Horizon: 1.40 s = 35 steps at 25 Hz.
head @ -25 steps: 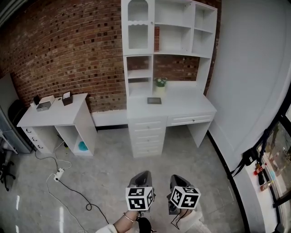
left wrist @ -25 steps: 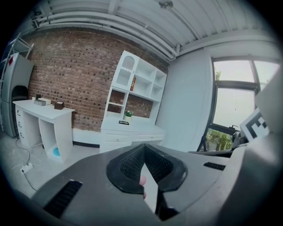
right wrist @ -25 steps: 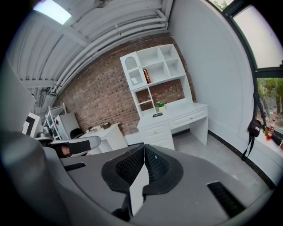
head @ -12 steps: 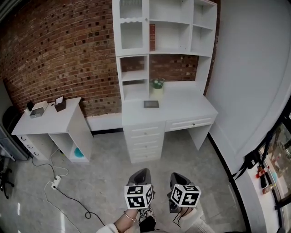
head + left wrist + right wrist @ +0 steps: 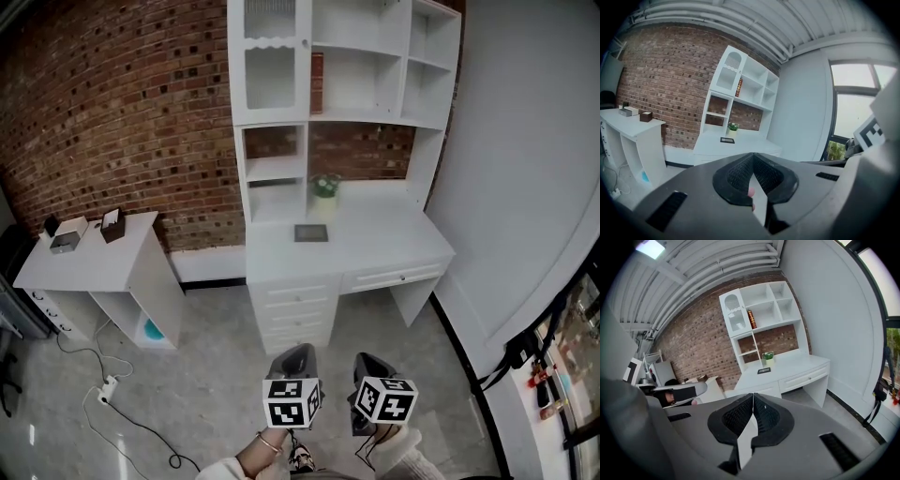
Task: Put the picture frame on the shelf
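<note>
The picture frame [image 5: 311,232] is a small dark rectangle lying flat on the white desk [image 5: 394,246], in front of a potted plant [image 5: 324,187]. It also shows far off as the picture frame [image 5: 727,140] in the left gripper view and the picture frame [image 5: 764,371] in the right gripper view. Above the desk rises the white shelf unit [image 5: 356,89], which holds a red book [image 5: 317,82]. My left gripper [image 5: 298,356] and right gripper [image 5: 368,366] hang side by side over the floor, well short of the desk. Both are shut with nothing between the jaws, as the left gripper [image 5: 752,158] and right gripper [image 5: 753,398] views confirm.
A low white side table [image 5: 84,258] with small boxes stands left of the desk against the brick wall. A power strip and cable [image 5: 105,386] lie on the grey floor at the left. A white wall [image 5: 525,187] closes the right side.
The head view has come closer to the desk, which looks larger and sits lower in the picture. Both grippers stay shut and side by side.
</note>
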Motion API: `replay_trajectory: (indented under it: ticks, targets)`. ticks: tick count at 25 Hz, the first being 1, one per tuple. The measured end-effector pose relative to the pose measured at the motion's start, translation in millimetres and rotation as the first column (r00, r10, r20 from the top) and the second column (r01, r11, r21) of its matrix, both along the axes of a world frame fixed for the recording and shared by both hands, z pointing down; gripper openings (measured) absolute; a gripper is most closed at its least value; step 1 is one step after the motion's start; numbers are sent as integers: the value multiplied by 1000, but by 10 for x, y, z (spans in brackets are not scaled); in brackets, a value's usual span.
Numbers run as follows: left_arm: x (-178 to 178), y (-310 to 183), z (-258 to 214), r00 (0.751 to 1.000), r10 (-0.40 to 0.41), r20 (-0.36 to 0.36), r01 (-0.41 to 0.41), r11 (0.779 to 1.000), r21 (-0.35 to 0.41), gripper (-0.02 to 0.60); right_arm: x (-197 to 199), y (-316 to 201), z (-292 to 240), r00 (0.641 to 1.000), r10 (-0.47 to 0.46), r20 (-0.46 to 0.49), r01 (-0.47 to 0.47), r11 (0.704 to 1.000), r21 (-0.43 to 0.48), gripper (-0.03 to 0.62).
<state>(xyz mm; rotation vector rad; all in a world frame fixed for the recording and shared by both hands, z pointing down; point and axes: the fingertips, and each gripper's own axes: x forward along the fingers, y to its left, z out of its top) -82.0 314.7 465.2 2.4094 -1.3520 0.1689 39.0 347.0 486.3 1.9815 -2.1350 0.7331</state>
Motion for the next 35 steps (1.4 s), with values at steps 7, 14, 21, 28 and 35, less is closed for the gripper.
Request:
replay_trajectory:
  ticks: [7, 14, 21, 28, 35]
  targets:
    - [-3, -680, 39, 1000, -7, 0, 7, 1000, 8, 6, -40, -731, -43, 1000, -21, -13, 21, 999, 28, 25]
    - [9, -1022, 242, 1000, 4, 12, -3, 999, -40, 6, 94, -1021, 146, 1000, 23, 10, -22, 1000, -15, 25]
    - [86, -1237, 389, 999, 20, 34, -17, 997, -78, 6, 164, -1249, 308, 999, 26, 26, -25, 998, -60, 25]
    - [42, -1666, 464, 998, -31, 55, 35, 996, -82, 6, 158, -1783, 372, 999, -23, 50, 26, 998, -59, 25]
    - [74, -2214, 400, 993, -101, 56, 104, 992, -71, 6, 249, -2418, 342, 996, -90, 29, 92, 993, -68, 25]
